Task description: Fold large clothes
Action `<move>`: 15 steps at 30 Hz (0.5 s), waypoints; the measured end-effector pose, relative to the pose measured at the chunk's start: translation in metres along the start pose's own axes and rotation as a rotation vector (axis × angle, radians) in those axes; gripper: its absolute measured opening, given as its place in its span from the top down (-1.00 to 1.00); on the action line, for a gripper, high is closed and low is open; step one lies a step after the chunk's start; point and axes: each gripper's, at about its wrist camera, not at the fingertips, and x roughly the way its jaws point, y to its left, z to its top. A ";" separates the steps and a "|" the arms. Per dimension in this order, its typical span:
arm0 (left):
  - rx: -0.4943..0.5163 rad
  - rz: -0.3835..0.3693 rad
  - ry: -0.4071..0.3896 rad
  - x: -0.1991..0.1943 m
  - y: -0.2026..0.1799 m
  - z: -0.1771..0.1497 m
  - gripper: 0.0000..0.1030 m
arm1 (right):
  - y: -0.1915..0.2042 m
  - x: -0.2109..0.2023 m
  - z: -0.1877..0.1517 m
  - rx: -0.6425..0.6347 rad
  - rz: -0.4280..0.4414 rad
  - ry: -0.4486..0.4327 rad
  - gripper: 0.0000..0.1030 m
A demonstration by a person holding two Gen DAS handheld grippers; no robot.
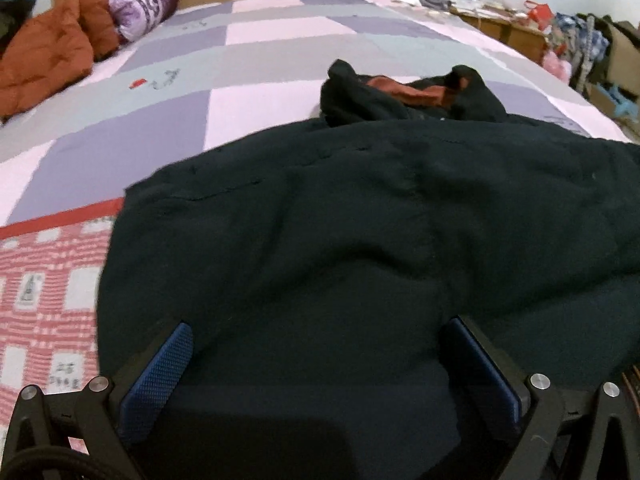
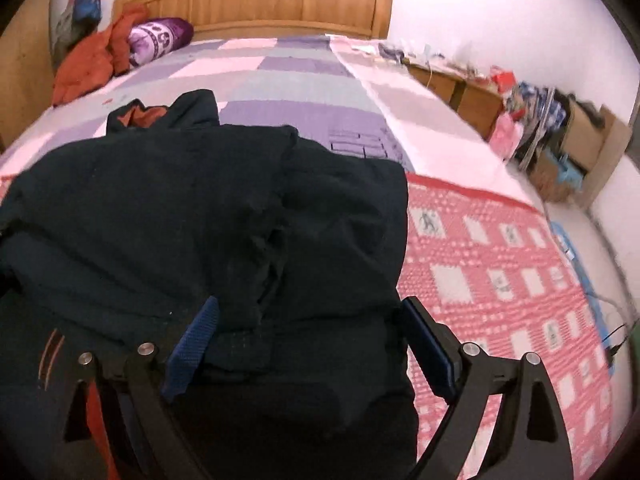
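**Both claws spread wide over dark garment on bed**

We find a large dark navy, near-black fabric garment [image 1: 360,220] lying spread across the near end of a bed with a patchwork cover of lilac, grey and pink squares [image 1: 248,64]. Its hood end, showing a rust-orange lining, points toward the wooden headboard [image 2: 280,0]. A red-and-white patterned blanket [image 2: 500,264] lies under the garment's near part and shows on either side of it.

We note the left claw [image 1: 316,364] with its blue-padded fingers [image 1: 160,376] set wide apart, cloth lying between them; we see no pinch on the fabric. The right claw [image 2: 308,344] is likewise spread wide, near the garment's right edge, with folds of dark cloth bunched between its fingers [image 2: 192,352]. Whether either pad touches the fabric we cannot tell.

At the head of the bed, left side, we record a crumpled rust-orange padded jacket [image 1: 48,48] beside a purple printed pillow [image 1: 140,4]. A cluttered low wooden cabinet [image 2: 460,88] stands along the wall beside the bed.
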 end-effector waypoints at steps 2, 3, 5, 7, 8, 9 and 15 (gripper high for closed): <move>-0.008 0.006 -0.004 -0.004 -0.002 -0.001 -1.00 | -0.006 -0.001 0.004 0.055 0.008 -0.003 -0.79; -0.012 0.002 -0.007 -0.006 -0.001 -0.002 -1.00 | -0.011 -0.002 0.004 0.071 0.007 -0.013 -0.79; -0.007 -0.001 -0.021 -0.014 -0.005 -0.006 -1.00 | 0.000 -0.012 0.008 0.054 0.007 -0.075 -0.79; -0.010 -0.001 -0.038 -0.019 -0.008 -0.006 -1.00 | 0.019 -0.019 0.018 0.023 0.012 -0.134 -0.79; -0.017 -0.003 -0.043 -0.021 -0.009 -0.004 -1.00 | 0.031 -0.023 0.028 0.001 0.040 -0.164 -0.79; -0.028 -0.001 -0.050 -0.020 -0.010 0.002 -1.00 | 0.042 -0.022 0.036 -0.016 0.062 -0.172 -0.79; -0.098 0.041 -0.020 0.005 -0.004 0.034 -1.00 | 0.063 0.021 0.087 0.040 0.082 -0.067 -0.81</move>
